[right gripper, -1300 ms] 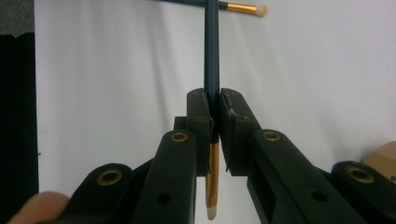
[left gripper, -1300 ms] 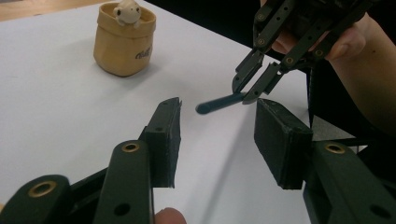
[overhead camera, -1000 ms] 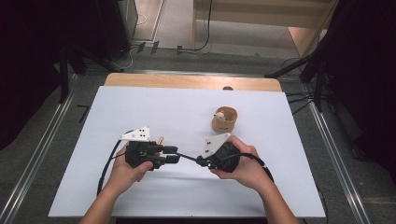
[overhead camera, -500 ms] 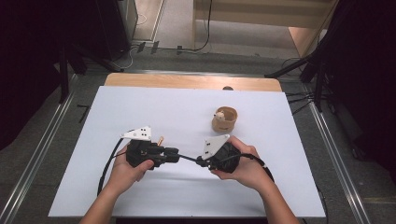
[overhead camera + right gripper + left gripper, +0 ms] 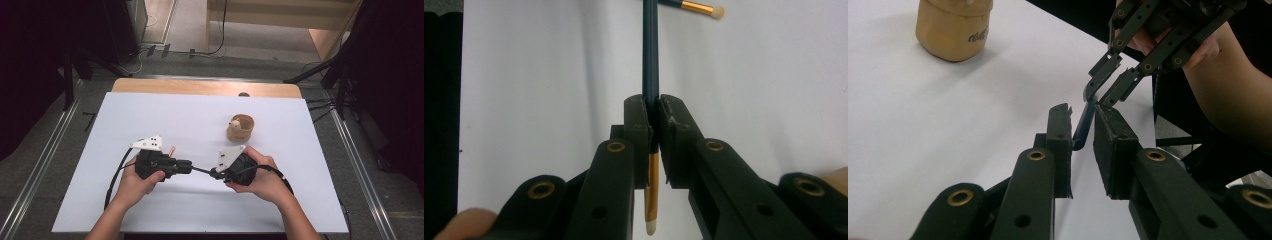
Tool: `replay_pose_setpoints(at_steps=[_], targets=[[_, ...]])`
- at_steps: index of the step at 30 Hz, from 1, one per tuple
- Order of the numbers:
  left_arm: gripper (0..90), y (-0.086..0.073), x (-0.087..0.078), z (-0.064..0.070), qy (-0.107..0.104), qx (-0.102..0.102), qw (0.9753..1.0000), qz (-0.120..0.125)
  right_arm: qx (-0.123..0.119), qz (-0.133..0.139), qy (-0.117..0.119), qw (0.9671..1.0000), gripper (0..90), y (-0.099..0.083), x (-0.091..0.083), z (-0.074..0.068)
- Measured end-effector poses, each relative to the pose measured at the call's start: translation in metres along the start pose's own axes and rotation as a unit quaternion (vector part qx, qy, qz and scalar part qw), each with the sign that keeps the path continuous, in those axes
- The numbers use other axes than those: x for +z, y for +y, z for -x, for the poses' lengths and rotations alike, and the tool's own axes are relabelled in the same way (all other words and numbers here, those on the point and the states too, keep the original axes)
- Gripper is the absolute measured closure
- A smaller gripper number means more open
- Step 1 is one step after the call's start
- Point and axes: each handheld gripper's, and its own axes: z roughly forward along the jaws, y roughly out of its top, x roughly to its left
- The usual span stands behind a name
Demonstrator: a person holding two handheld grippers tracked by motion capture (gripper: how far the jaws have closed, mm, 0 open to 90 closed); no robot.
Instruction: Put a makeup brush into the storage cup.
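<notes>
I work over a white table (image 5: 150, 115) where a tan cup (image 5: 240, 129) stands beyond my hands. My right gripper (image 5: 651, 117) clamps a dark brush (image 5: 650, 60); my left gripper (image 5: 1082, 132), jaws slightly apart, surrounds its other end.

A white sheet (image 5: 200, 120) covers most of the desk (image 5: 205, 87), whose bare wooden edge shows along the far side. Grey floor (image 5: 190, 30) surrounds the desk, with metal rails (image 5: 35, 175) running along both its sides. Black curtains (image 5: 30, 50) hang at left and right, dark stand legs (image 5: 320, 75) reach in beside them. Cables (image 5: 220, 30) trail across the floor toward pale wooden furniture (image 5: 280, 12) at the back
</notes>
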Motion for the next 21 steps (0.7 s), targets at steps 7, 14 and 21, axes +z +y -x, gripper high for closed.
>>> replay_pose_setpoints(at_steps=[7,14,21], targets=[[80.5,-0.0001,0.0009,0.0003,-0.002,0.0,1.0,-0.002,-0.003,-0.003,0.001,1.0,84.4,-0.0008,0.0006,0.0],[82.6,-0.0001,0.0013,0.0002,-0.01,-0.001,0.9999,-0.003,-0.008,0.0,0.004,1.0,84.4,-0.0025,0.0011,0.0012],[85.8,0.0004,0.0018,0.0006,-0.03,-0.004,0.9995,0.0,-0.011,0.0,0.009,0.9999,84.2,-0.0038,0.002,0.0015]])
